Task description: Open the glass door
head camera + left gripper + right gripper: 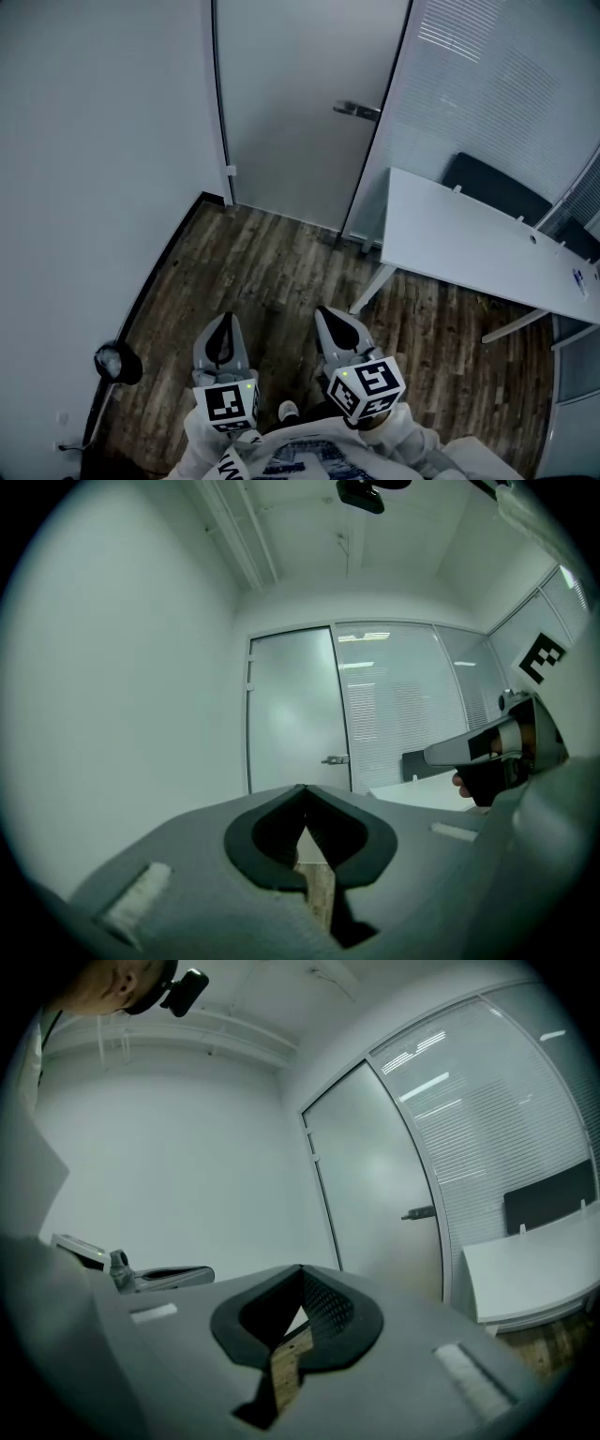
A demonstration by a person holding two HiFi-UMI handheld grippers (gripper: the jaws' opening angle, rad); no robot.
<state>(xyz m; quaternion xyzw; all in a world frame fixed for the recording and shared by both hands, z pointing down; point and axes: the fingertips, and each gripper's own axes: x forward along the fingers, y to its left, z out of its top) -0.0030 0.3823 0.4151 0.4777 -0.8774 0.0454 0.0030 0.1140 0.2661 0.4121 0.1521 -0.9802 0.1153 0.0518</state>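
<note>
Your left gripper point(222, 328) and right gripper point(333, 323) are clenched, empty. The tall frosted glass door point(300, 94) stands closed, far ahead. It is likely heavy and slick, so take its metal lever handle point(357, 111) at right.

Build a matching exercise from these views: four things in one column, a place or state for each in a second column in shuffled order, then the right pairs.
Things
1. glass door
2. white table
3. left gripper
4. black chair

Places or states
A. behind the table, partly hidden by it
B. jaws together, nothing between them
C. closed, with a lever handle near its right edge in the head view
D. right of the door, legs on the wood floor

Pairs: 1-C, 2-D, 3-B, 4-A
</note>
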